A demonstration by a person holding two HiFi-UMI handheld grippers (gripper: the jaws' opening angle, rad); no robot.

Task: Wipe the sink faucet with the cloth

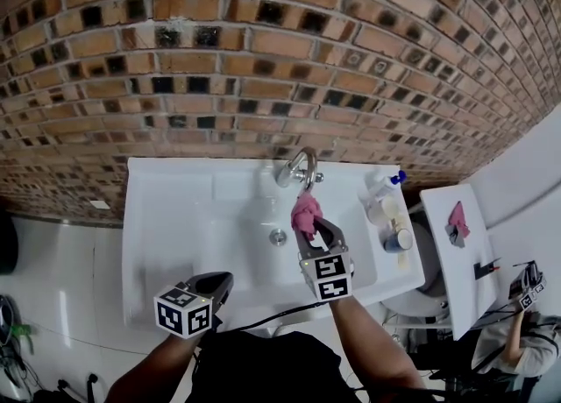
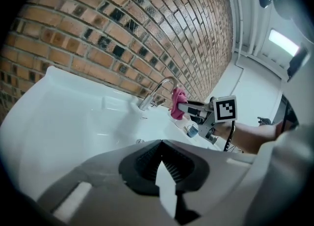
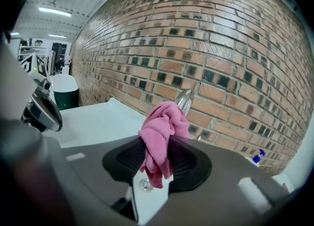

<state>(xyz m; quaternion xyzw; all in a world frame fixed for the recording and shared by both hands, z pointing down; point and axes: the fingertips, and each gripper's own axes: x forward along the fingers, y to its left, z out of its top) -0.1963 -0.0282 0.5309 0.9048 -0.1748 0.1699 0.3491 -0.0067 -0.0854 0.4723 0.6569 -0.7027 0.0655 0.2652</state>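
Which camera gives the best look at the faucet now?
The left gripper view: the faucet shows side-on, its whole arch, pink cloth beside it. The head view foreshortens it from above; the right gripper view's cloth hides all but a chrome tip.

Person with two hand-held grippers.

- Left gripper (image 1: 219, 282): grey moulded body, dark at the jaw end. White cube (image 1: 184, 310) at the rear with black square markers.
- Right gripper (image 1: 308, 222): same build, metal-grey jaw arms. Its cube (image 1: 326, 276) shows two marker faces.
- Pads (image 2: 147, 161): black, finely ribbed, set in a heart-shaped recess. A white plate (image 2: 166, 183) runs down the middle.
- Screw (image 3: 143, 185): one, silver, in the right gripper's white plate.
- Pale oblong inlays sit in the grey shell on either side of the recess.
- Cable (image 1: 267, 316): black, thin, trailing from the right gripper.
- Top (image 1: 263, 366): dark, probably black; its cut is unclear.
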